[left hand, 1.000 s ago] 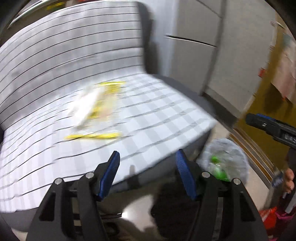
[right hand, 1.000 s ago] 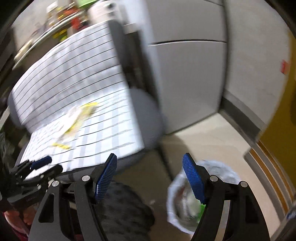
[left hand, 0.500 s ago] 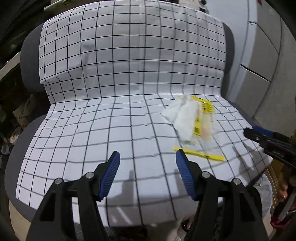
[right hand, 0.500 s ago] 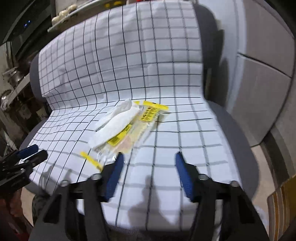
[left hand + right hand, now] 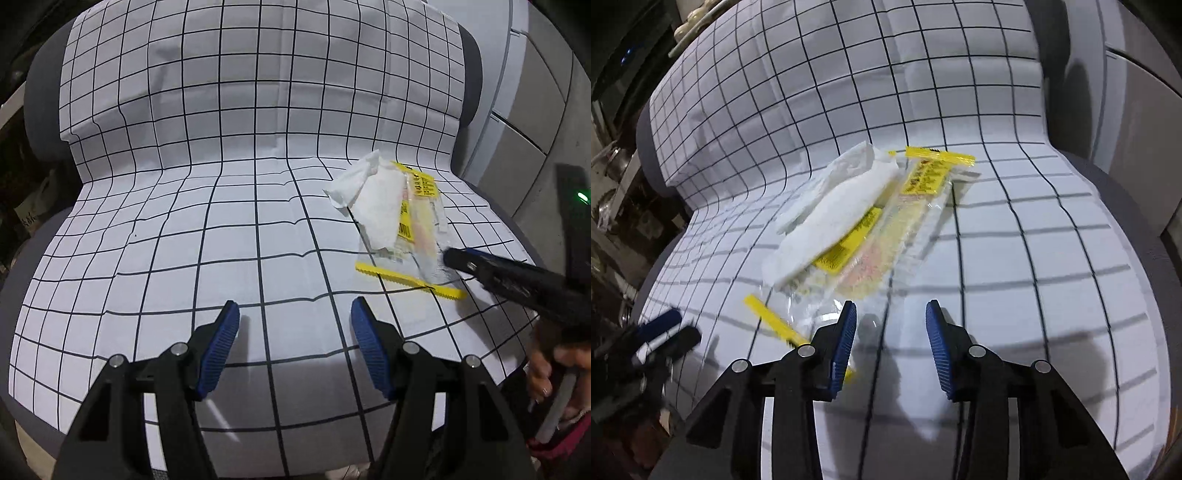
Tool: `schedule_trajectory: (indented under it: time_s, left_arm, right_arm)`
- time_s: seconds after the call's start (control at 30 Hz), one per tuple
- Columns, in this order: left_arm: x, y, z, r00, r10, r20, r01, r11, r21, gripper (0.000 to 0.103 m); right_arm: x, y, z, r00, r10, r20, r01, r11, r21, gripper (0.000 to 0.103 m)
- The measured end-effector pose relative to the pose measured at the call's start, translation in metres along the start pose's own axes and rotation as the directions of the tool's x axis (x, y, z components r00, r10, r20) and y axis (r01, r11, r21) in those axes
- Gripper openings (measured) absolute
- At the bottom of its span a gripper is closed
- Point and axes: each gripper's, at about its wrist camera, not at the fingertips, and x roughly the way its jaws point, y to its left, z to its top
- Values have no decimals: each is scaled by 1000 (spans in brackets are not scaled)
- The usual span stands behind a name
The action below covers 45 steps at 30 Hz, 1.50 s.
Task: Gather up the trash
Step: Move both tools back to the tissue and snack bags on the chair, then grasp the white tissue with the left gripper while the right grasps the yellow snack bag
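The wrapper (image 5: 886,225) lay near the seat's (image 5: 1052,280) right edge, its long axis running front to back, just ahead-left of the closing, empty right tongs (image 5: 891,312); the left tongs (image 5: 295,314) stood apart, farther off.

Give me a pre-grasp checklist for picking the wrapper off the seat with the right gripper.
1. Target in view: clear plastic wrapper with yellow edges lies on the checked seat cover. Ok.
2. Crumpled white tissue rests on the wrapper; may slide off on lifting. Not ok.
3. Right gripper: closing, nothing between its fingers; wrapper's near edge by the left finger. Not ok.
4. Left gripper: open, empty, beside the trash. Ok.
5. Pads touching wrapper: cannot tell.
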Motion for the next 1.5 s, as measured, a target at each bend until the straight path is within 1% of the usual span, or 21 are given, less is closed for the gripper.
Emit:
schedule_trajectory:
  time_s: [0.13,0.2,0.27,0.3,0.33,0.4,0.53,0.6,0.67,0.77,0.83,0.87,0.93,0.97,1.0,1.03,1.1,1.13,1.27,1.43,1.5]
  left_arm:
    - [-5,4,-4,1000,7,4,-7,1000,-9,61]
    - [-6,5,-5,1000,11,4,-11,1000,-7,61]
    - [-5,5,-6,1000,16,-2,-16,1000,-12,61]
    - [-4,5,-5,1000,15,-6,-15,1000,-18,61]
    - [-5,6,-5,1000,12,-7,-13,1000,-20,61]
    - [-10,3,-5,1000,13,0,-13,1000,-15,61]
    - [-18,-2,-2,1000,3,13,-3,1000,4,61]
    - [-19,-9,1,1000,-16,9,16,1000,26,61]
    - [-18,-21,2,1000,-30,4,30,998,54,62]
    - [-14,-38,5,999,-43,-1,43,994,99,63]
    - [-10,-52,8,999,-53,-5,53,989,136,68]
    - [-8,-58,9,998,-62,-7,62,986,153,73]
    - [-4,-67,12,997,-80,-14,81,981,176,76]
    - [-1,-73,14,995,-97,-17,99,977,189,78]
    - [4,-79,17,993,-115,-22,117,972,205,80]
    - [10,-86,20,992,-123,-28,126,966,225,81]
    - [20,-98,24,991,-130,-34,135,955,266,85]
    - [28,-105,28,992,-121,-43,128,950,284,85]
    - [53,-120,39,992,-102,-68,118,948,297,86]
    - [78,-130,43,986,-113,-123,146,940,309,84]
    - [82,-133,40,986,-109,-128,145,938,316,67]
  right_arm:
    - [10,0,12,1000,-10,7,10,1000,14,41]
    - [13,3,13,1000,3,-18,-2,1000,15,38]
    - [16,9,11,999,-47,-25,47,999,-24,22]
    - [15,12,10,996,-88,-12,87,995,-57,4]
    - [14,12,10,997,-76,-11,75,996,-55,2]
    - [4,11,9,999,-52,0,52,997,-52,1]
    - [-28,11,1,999,-49,14,50,991,-127,1]
    - [-44,4,-7,997,-81,-12,78,982,-171,1]
    - [-54,-10,-17,994,-103,-48,94,982,-165,2]
    - [-65,-37,-28,982,-175,-74,162,975,-155,2]
    - [-68,-51,-32,976,-204,-78,192,972,-135,2]
    - [-69,-58,-34,977,-198,-82,188,975,-116,3]
    - [-71,-63,-35,983,-162,-82,154,983,-95,13]
    - [-72,-66,-34,985,-153,-77,147,986,-82,16]
    - [-73,-68,-34,987,-144,-70,140,988,-69,23]
    - [-76,-69,-34,990,-126,-59,122,991,-56,33]
    - [-83,-71,-31,994,-104,-29,103,994,-41,45]
    - [-86,-72,-31,995,-100,-19,99,994,-36,47]
    - [-96,-73,-32,997,-77,13,77,997,-10,47]
    - [-101,-78,-35,997,-72,27,72,997,14,47]
    - [-101,-81,-35,997,-76,26,75,997,24,47]
